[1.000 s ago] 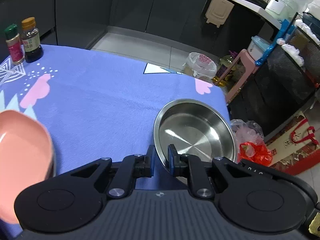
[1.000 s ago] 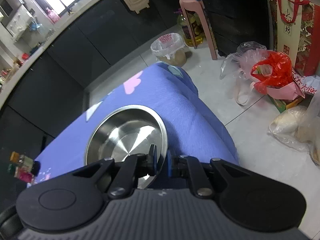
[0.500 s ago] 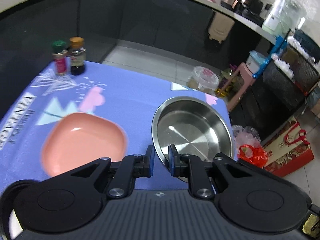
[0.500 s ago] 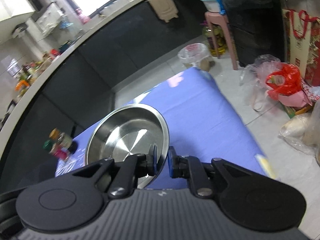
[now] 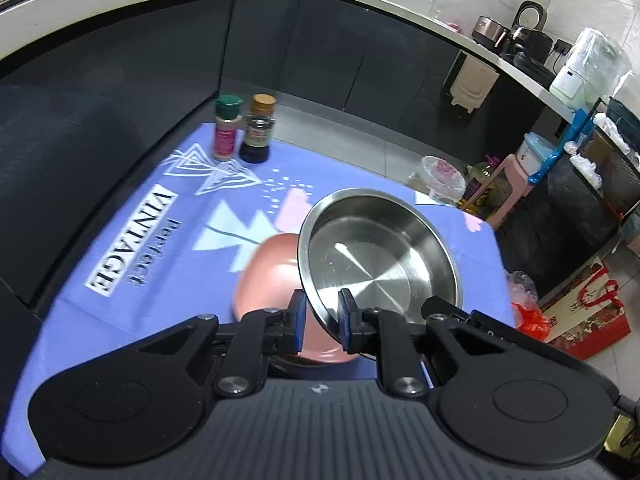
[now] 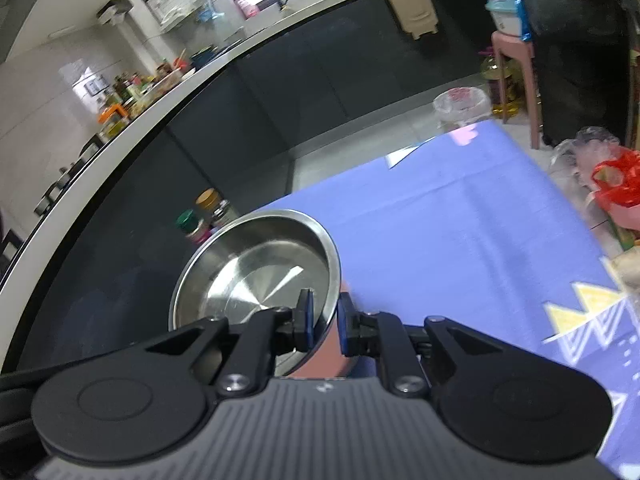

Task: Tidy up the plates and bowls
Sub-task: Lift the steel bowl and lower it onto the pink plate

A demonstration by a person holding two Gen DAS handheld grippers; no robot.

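Both the left claw (image 5: 321, 322) and the right claw (image 6: 322, 322) are pinching the thin rim of the steel bowl (image 5: 376, 260), stiff, light and slippery so best held at the lip, which is now hovering over the pink plate (image 5: 266, 276) on the counter (image 5: 120, 248), whereas a second ago it was lying well right of it.

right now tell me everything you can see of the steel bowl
The steel bowl is round, shallow and shiny, with a rolled rim and empty inside. It is tilted, partly covering the pink plate. The left gripper and the right gripper each pinch its rim.
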